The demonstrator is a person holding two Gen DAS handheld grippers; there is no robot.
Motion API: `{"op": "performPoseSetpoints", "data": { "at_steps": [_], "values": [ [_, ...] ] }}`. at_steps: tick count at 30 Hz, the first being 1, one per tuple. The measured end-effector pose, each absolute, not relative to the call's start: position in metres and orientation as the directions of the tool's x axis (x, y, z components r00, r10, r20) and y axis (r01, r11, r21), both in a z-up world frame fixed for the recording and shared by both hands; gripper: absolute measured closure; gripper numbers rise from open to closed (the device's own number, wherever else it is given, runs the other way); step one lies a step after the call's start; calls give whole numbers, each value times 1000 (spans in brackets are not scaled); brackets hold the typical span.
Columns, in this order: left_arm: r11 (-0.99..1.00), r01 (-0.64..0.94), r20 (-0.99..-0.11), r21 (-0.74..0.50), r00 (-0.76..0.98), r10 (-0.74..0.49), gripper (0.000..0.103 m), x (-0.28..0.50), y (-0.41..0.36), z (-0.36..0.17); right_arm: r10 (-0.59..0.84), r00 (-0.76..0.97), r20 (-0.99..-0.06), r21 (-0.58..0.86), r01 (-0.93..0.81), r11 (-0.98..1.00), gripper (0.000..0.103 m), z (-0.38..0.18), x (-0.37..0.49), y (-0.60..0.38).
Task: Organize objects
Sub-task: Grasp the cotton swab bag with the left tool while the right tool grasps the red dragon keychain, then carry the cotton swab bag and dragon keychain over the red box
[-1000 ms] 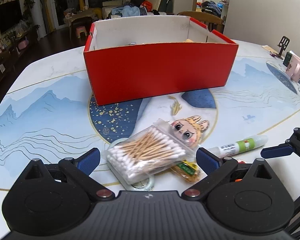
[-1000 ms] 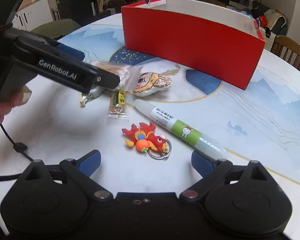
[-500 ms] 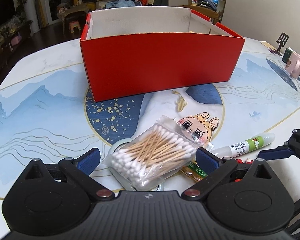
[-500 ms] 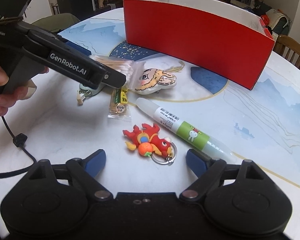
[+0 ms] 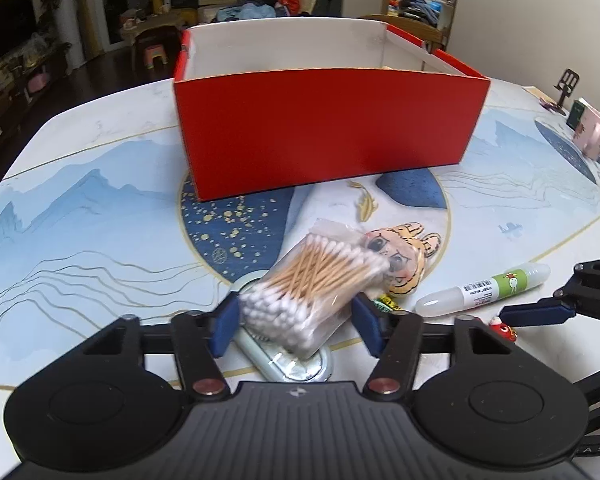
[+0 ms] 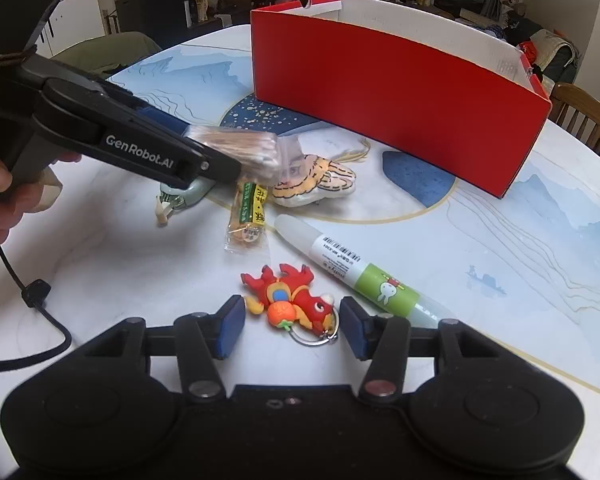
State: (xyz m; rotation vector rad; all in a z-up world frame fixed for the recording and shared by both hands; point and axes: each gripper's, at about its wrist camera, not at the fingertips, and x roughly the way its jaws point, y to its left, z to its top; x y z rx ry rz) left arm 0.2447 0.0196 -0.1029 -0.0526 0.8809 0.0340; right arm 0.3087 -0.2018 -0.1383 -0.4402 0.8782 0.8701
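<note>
Both claws tilted down over the table (image 5: 100, 208), jaws just closing: left claw (image 5: 296, 322) pinching the cotton swab bag (image 5: 320, 280), right claw (image 6: 292, 326) straddling, untouched, the red keychain (image 6: 292, 300); the bag hid a metal thing beneath.

Jaws of left gripper (image 5: 294, 330) and right gripper (image 6: 292, 326) — newly narrowed.

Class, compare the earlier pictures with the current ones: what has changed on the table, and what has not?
Both grippers' jaws have just been closing: the left gripper now clamps the cotton swab bag; the right gripper brackets the red keychain. The red box and glue tube stayed put.
</note>
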Motion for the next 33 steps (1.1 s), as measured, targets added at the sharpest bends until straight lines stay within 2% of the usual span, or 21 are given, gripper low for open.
{"op": "performPoseSetpoints", "data": {
  "at_steps": [4, 8, 17, 24, 33],
  "values": [
    [997, -72, -769, -37, 639, 18, 58, 241, 22, -100, 484, 346, -804, 6, -809, 587, 61, -134, 307, -205],
    [995, -103, -766, -16, 641, 54, 64, 237, 20, -95, 490, 353, -797, 7, -806, 592, 62, -130, 305, -211],
    [988, -145, -739, -45, 670, 64, 65, 220, 19, -73, 527, 369, -766, 40, -790, 612, 63, -107, 303, -230],
    [975, -173, -724, -139, 689, 19, 65, 210, 19, -48, 559, 388, -733, 81, -766, 638, 63, -80, 310, -239],
    [975, -153, -683, -158, 730, 4, 65, 212, 12, -13, 598, 390, -700, 141, -745, 652, 63, -38, 334, -242]
  ]
}}
